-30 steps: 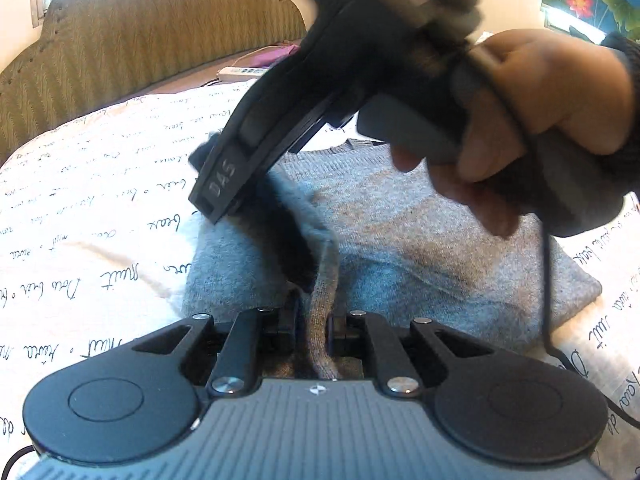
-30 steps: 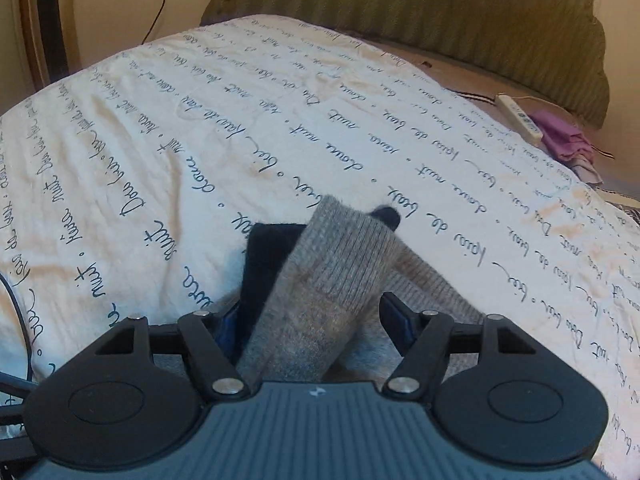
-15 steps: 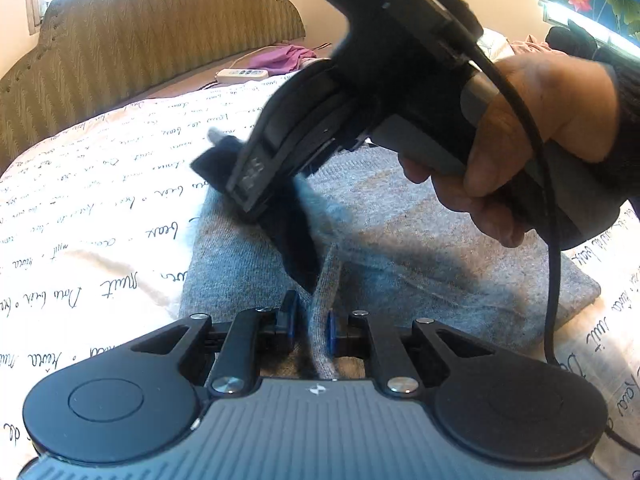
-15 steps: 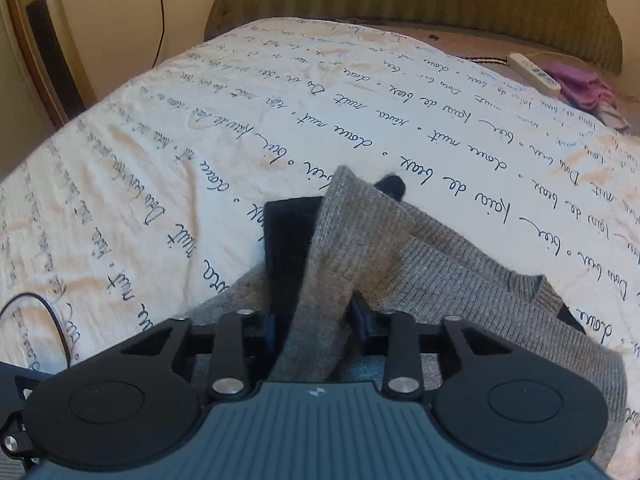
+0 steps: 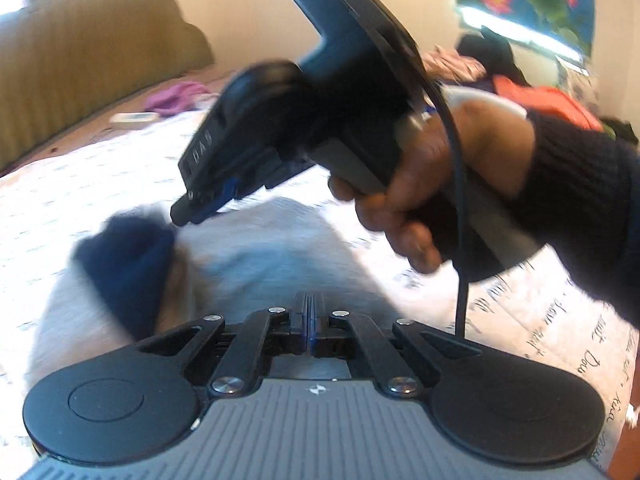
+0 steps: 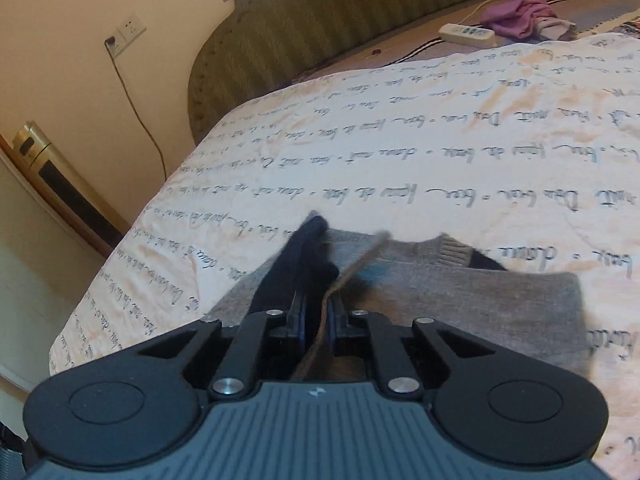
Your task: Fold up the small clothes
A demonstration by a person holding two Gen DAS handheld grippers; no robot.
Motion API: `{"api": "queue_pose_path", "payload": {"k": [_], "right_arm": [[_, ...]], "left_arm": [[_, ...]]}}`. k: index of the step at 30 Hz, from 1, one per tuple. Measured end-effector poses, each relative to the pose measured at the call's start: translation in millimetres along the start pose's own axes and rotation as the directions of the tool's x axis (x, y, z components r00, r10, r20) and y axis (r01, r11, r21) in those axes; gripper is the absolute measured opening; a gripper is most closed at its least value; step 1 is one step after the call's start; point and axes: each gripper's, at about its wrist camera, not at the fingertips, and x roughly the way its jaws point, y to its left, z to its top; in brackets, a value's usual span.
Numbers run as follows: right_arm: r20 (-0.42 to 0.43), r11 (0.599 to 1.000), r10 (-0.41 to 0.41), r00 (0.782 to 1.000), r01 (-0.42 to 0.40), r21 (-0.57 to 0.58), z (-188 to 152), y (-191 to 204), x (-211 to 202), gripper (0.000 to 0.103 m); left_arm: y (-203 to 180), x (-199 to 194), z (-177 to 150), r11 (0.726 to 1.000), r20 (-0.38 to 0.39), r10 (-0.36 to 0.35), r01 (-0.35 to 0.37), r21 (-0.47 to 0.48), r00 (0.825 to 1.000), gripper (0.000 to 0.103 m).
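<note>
A grey knit sweater (image 6: pixel 460 292) lies partly folded on the bed, its navy cuff (image 6: pixel 304 256) sticking up at the left. My right gripper (image 6: pixel 318 308) has its jaws closing on a thin raised edge of the grey knit, which runs between the pads. In the left wrist view the sweater (image 5: pixel 280 248) and the cuff (image 5: pixel 120 264) are blurred. There the right gripper (image 5: pixel 188 212) hangs just above the cuff, held by a hand (image 5: pixel 420 200) in a dark sleeve. My left gripper (image 5: pixel 310 312) is low over the sweater, its jaws closing together with nothing between them.
The bed sheet (image 6: pixel 360 140) is cream with lines of script. Behind it stands a green padded headboard (image 6: pixel 360 12), with a power strip (image 6: pixel 466 34) and a purple cloth (image 6: pixel 516 16) at its foot. A corded wall socket (image 6: pixel 124 36) is at left; orange clothes (image 5: pixel 548 100) lie far right.
The left gripper let go of the grey fold it held and closed empty. The right gripper's jaws narrowed from wide around the sleeve to a thin edge, and it lifted off the sweater.
</note>
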Motion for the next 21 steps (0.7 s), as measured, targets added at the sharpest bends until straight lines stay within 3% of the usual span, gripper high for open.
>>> {"api": "queue_pose_path", "payload": {"k": [2,4,5,6,7,9,10,11,12,14,16,18,20,21], "right_arm": [[-0.007,0.996,0.041,0.999,-0.04,0.074,-5.1,-25.8,-6.4,0.009],[0.0,0.985,0.066,0.998,-0.066,0.159,-12.0,-46.0,-8.4,0.01],[0.006,0.972,0.091,0.996,-0.09,0.219,-15.0,-55.8,-7.6,0.012],[0.005,0.951,0.133,0.991,-0.129,0.28,-17.2,-64.1,-5.0,0.015],[0.014,0.932,0.175,0.984,-0.17,0.319,-19.3,-69.2,-3.0,0.023],[0.044,0.905,0.245,0.968,-0.245,0.349,-22.3,-70.3,1.6,0.046],[0.047,0.898,0.266,0.963,-0.265,0.352,-22.2,-67.9,5.5,0.067],[0.047,0.898,0.275,0.96,-0.274,0.344,-21.4,-64.5,9.8,0.071],[0.037,0.901,0.281,0.959,-0.277,0.336,-19.9,-60.3,15.6,0.071],[-0.006,0.914,0.255,0.967,-0.239,0.329,-17.7,-55.5,28.8,0.071],[-0.024,0.922,0.233,0.972,-0.213,0.322,-16.7,-53.3,39.7,0.071],[-0.03,0.914,0.25,0.968,-0.226,0.336,-14.6,-50.6,48.3,0.071],[-0.04,0.907,0.27,0.962,-0.241,0.347,-12.6,-46.1,56.4,0.071],[-0.046,0.904,0.274,0.961,-0.241,0.352,-11.4,-42.7,60.6,0.071]], "left_arm": [[-10.1,-1.4,-2.7,0.999,0.003,-0.047,0.047,0.019,0.999,0.011],[-13.2,-16.8,-11.9,0.997,0.053,-0.064,0.062,0.043,0.997,0.04],[-12.0,-26.4,-18.4,0.998,0.079,-0.043,0.039,0.052,0.996,0.053],[-7.1,-35.8,-28.5,0.999,0.11,-0.007,0.002,0.046,0.994,0.077],[-0.9,-48.7,-37.7,0.999,0.148,0.04,-0.043,0.023,0.988,0.086],[20.2,-71.1,-58.3,0.993,0.17,0.106,-0.094,-0.077,0.98,0.084],[33.3,-80.6,-66.1,0.982,0.139,0.12,-0.097,-0.161,0.983,0.083],[48.1,-88.7,-73.3,0.959,0.112,0.124,-0.09,-0.269,0.986,0.083],[63.5,-96.7,-82.3,0.917,0.085,0.129,-0.086,-0.39,0.988,0.082],[87.9,-113.2,-97.0,0.789,0.047,0.141,-0.083,-0.609,0.989,0.081],[104.8,-121.5,-108.6,0.674,0.048,0.169,-0.08,-0.735,0.984,0.081],[121.6,-118.8,-115.7,0.564,0.071,0.117,-0.008,-0.826,0.991,0.081],[138.8,-111.0,-128.1,0.395,0.099,0.021,0.082,-0.915,0.995,0.079],[141.5,-107.5,-133.3,0.325,0.111,0.002,0.104,-0.94,0.994,0.078]]}}
